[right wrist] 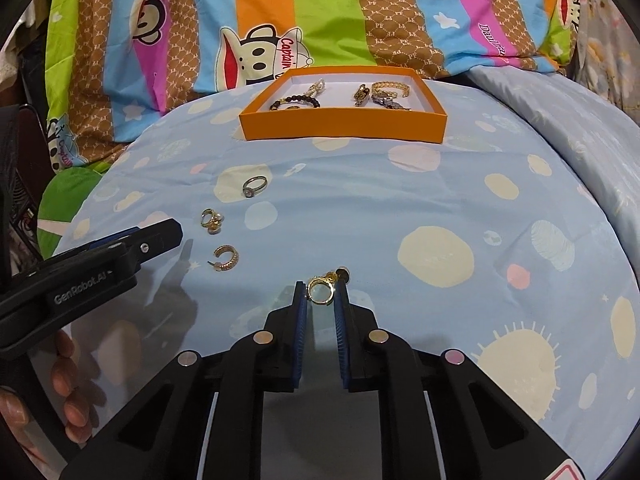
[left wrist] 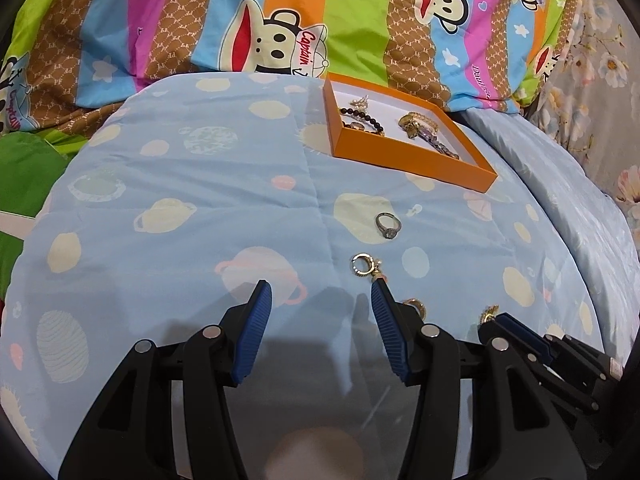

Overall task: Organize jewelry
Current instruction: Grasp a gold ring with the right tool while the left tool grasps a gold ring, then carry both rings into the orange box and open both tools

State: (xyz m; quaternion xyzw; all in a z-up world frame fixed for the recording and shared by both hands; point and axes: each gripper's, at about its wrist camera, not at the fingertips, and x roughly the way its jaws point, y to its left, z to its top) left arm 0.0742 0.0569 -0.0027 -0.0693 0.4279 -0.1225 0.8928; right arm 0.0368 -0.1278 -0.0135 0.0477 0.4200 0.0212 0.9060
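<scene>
An orange box point(left wrist: 404, 160) point(right wrist: 344, 124) holding a dark bead bracelet point(right wrist: 296, 101), gold chains point(right wrist: 390, 89) and other pieces sits at the far side of the blue quilt. On the quilt lie a silver ring point(left wrist: 387, 225) point(right wrist: 255, 186), a gold charm earring point(left wrist: 366, 266) point(right wrist: 211, 219) and a gold hoop earring point(right wrist: 227, 258) point(left wrist: 416, 306). My right gripper point(right wrist: 321, 292) is shut on a gold hoop earring point(right wrist: 320, 289) at the quilt. My left gripper point(left wrist: 320, 292) is open and empty, its right fingertip beside the charm earring.
A striped cartoon-monkey blanket point(left wrist: 280, 20) lies behind the box. A pale floral sheet point(left wrist: 592, 120) is at the right. The left gripper's body point(right wrist: 80, 276) shows at the left of the right wrist view, close to the loose earrings.
</scene>
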